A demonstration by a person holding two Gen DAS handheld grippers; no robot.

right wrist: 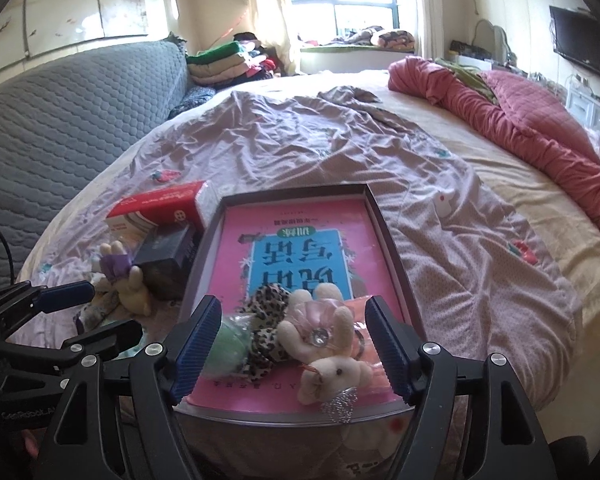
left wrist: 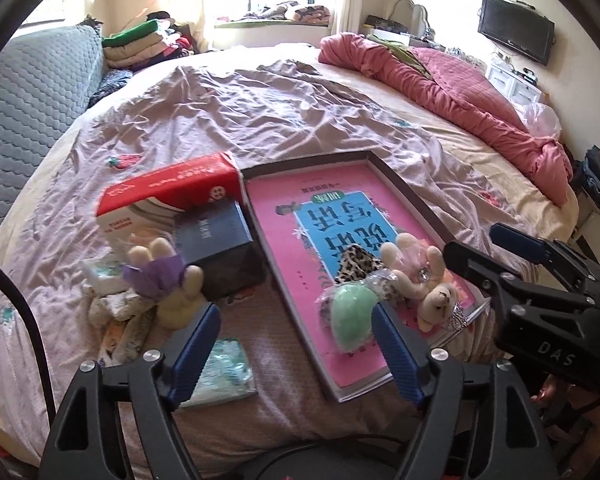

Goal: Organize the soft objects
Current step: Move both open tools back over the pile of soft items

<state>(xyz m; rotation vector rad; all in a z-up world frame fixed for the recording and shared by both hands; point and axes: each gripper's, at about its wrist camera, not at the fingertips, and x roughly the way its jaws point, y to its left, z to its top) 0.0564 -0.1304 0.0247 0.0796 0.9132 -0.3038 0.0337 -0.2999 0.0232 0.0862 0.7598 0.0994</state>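
Left wrist view first: ribbed blue pads of the left gripper (left wrist: 296,354) spread wide, nothing between them but bedsheet. Just beyond the right pad, a mint-green foam ball (left wrist: 352,316) in crinkled plastic wrap, a leopard-print plush (left wrist: 356,266) and a cream plush bunny in a pink skirt (left wrist: 424,276), all lying on the glossy pink book (left wrist: 320,240) inside the shallow grey box lid (left wrist: 268,236). Beyond the left pad, a second cream bunny in a purple skirt (left wrist: 164,280) on the wrinkled lilac sheet (left wrist: 260,120), beside a matte dark-blue box (left wrist: 220,248) and a red tissue pack (left wrist: 172,188). Close under the left pad, a pale green wet-wipe packet (left wrist: 224,372). Off to the right, the right gripper (left wrist: 484,248), jaws apart and empty.

Right wrist view: right gripper (right wrist: 294,344) gaping, straddling the pink-skirted bunny (right wrist: 324,344) without pressing on it; leopard plush (right wrist: 268,320) and green ball (right wrist: 228,344) close by the left pad. To the left, the left gripper (right wrist: 96,316), wide apart too.

Judging from this, mid-sorting: three soft pieces gathered in the lid, purple-skirted bunny (right wrist: 124,280) left outside. Next move likely calls for swinging the left gripper over that bunny and pinching its squashy body gently. Fluffy pile, slippery wrap, hard flat book underneath.
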